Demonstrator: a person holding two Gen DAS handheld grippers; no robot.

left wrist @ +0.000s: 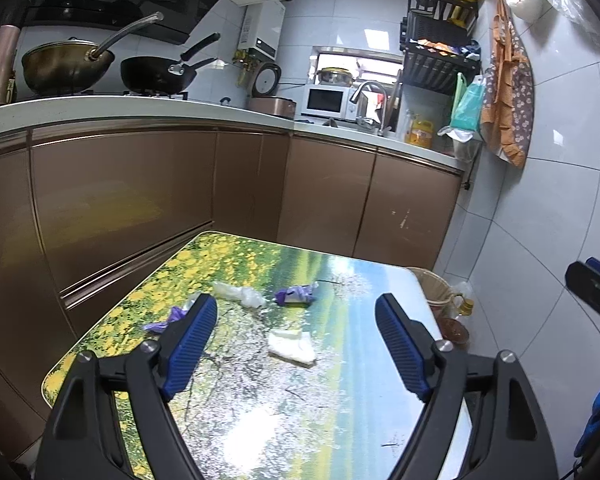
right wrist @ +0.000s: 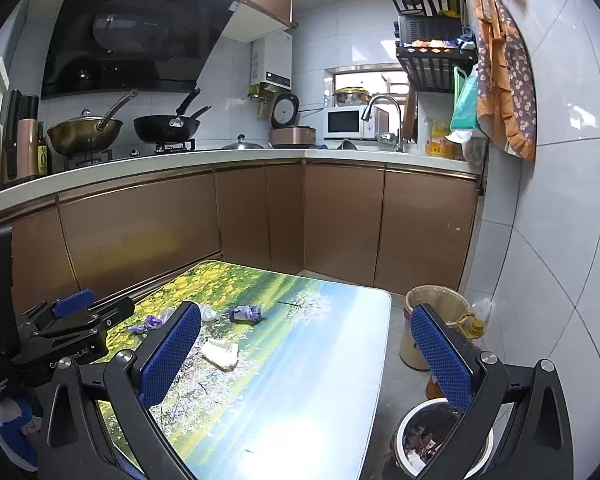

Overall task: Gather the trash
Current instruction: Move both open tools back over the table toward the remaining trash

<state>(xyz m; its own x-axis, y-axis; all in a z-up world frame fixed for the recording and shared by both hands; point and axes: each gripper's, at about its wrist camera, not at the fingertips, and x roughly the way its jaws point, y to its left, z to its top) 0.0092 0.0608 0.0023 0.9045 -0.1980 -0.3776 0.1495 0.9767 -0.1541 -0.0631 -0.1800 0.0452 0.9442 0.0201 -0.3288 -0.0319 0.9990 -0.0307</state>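
In the left wrist view, the left tool [left wrist: 296, 312] is hanging over the near part of the worktop [left wrist: 340, 400] with its blue pads standing well apart and nothing between them, which I judge to be readiness for a first pickup. Four pieces of trash are lying toward the worktop's far left corner: a purple wrapper [left wrist: 294, 295] farthest in, a clear plastic scrap [left wrist: 240, 294] just beside it, a second purple scrap [left wrist: 168, 319] near the left edge and partly hidden behind the left pad, and a white crumpled tissue [left wrist: 292, 346] nearest the middle, roughly in line with the open jaws. A wicker basket [left wrist: 434, 286] is standing on the floor off the far right corner. In the right wrist view, the right tool [right wrist: 306, 340] is likewise hovering with its jaws spread and empty, sitting over the worktop's right edge, while the left tool [right wrist: 76, 312] is showing at the left side. A lined bin [right wrist: 440, 436] already holding rubbish is waiting on the floor beside the near right edge, probably so that collected pieces travel only a short way.
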